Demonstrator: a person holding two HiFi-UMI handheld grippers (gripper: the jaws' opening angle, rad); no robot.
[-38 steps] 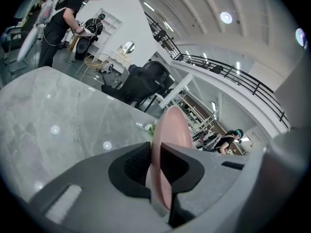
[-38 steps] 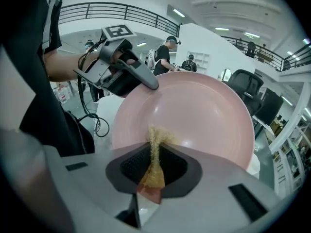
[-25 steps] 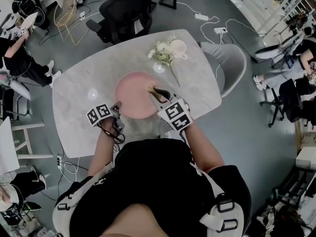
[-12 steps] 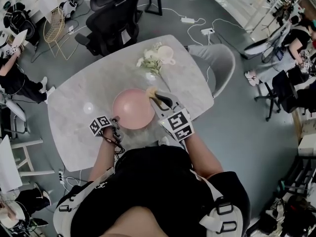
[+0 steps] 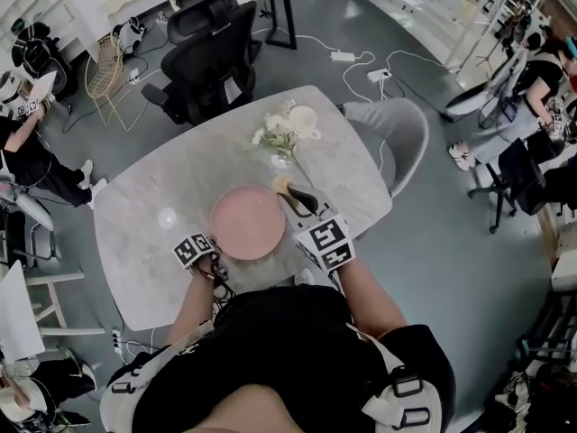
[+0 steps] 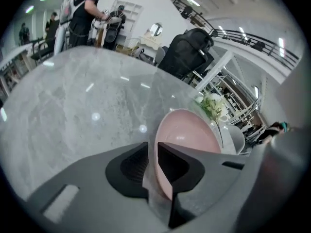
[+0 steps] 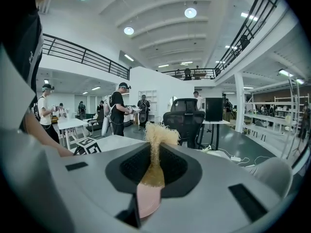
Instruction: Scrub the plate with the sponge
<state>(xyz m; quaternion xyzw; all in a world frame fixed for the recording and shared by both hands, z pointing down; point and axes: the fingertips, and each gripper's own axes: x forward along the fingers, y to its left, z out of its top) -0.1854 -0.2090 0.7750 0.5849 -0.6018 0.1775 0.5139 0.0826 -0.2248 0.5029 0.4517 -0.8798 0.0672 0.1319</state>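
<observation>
Left gripper (image 6: pixel 153 152) clamps the plate (image 5: pixel 247 221) rim, right gripper (image 7: pixel 148 159) the sponge (image 7: pixel 156 140); the seemingly shallow rim hold may slip under scrubbing.

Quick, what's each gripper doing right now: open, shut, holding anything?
Left gripper: shut on the rim of the pink plate.
Right gripper: shut on the sponge.

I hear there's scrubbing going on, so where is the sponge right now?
The sponge is pinched in the right gripper, on the person's right in the head view. It sits by the far right rim of the pink plate, just short of the flowers.
</observation>
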